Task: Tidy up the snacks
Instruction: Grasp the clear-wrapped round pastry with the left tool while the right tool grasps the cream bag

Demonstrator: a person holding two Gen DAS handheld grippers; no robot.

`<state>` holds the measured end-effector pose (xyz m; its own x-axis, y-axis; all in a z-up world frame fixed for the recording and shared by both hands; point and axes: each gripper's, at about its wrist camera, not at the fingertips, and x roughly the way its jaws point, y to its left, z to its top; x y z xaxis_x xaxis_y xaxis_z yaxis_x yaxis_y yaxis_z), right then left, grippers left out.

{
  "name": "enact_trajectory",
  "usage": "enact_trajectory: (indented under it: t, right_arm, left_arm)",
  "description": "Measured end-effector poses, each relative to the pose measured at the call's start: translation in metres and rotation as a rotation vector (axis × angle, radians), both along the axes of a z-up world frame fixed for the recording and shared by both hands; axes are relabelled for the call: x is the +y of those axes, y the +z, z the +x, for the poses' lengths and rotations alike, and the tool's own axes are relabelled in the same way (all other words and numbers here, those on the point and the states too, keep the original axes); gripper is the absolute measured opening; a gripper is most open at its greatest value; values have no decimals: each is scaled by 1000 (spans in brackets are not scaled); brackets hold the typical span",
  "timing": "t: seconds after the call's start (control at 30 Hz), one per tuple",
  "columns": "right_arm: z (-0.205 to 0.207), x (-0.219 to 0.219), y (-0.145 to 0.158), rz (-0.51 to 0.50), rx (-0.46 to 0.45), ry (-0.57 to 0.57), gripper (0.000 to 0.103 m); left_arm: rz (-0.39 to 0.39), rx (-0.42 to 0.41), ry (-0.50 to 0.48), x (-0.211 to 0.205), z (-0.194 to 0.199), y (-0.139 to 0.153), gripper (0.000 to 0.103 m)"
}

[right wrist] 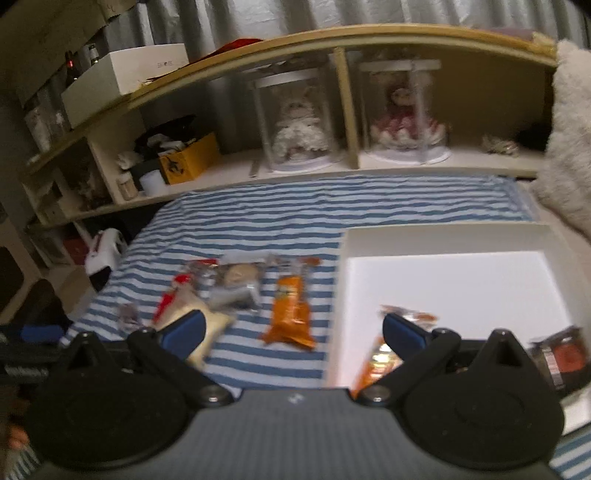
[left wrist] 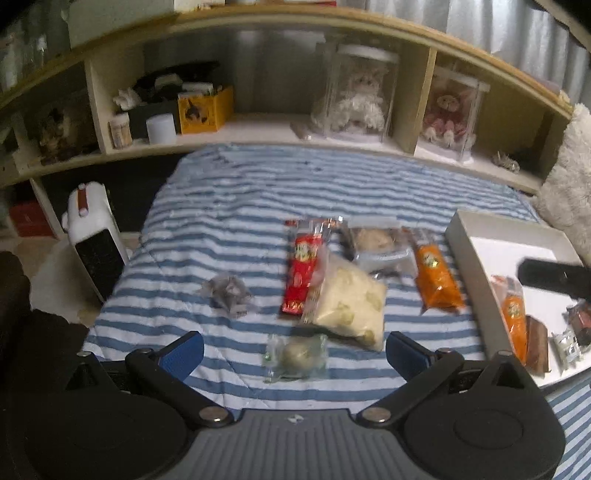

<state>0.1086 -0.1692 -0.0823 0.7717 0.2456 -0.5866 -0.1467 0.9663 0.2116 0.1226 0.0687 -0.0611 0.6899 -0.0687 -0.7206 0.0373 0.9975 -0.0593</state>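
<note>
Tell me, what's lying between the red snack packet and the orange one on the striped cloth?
In the left wrist view, a clear-wrapped cookie lies between the red packet and the orange packet.

Dim, warm indoor light in both views; the white box (right wrist: 443,280) is the brightest surface, its floor washed out to near glare, while the corners above and left of it fall to near black. Strong fisheye bending: the wooden shelf (left wrist: 295,33) behind the box arches as a curve in both views. Right wrist view carries heavy motion blur, smearing the snack packets (right wrist: 288,314) left of the box; left wrist view is sharper but soft and grainy
</note>
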Motion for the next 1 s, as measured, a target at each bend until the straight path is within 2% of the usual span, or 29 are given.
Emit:
enact_trajectory:
  t: [0.2,0.43,0.5,0.57,0.8,0.9,1.0]
  right_arm:
    - [35,37,-14,156,122,56,103]
    - [87,84,-34,250,302,44,103]
    - [104,95,-41,265,352,32,103]
    - [117,104,-47,277,393,21,103]
    - [145,137,-69,271,475,-6,100]
    - [152,145,-78,276,514,-42,95]
    - [151,146,-84,243,527,-74,84]
  left_arm:
    - [-2,90,-5,5,18,-25,103]
    - [-41,120,10,9,34,-44,102]
    - [-42,129,4,9,38,-48,101]
    - [-43,144,0,10,42,-52,96]
    - [-39,178,9,8,50,-65,91]
    - [-30,172,9,4,51,-67,88]
    - [-19,165,18,2,52,-69,81]
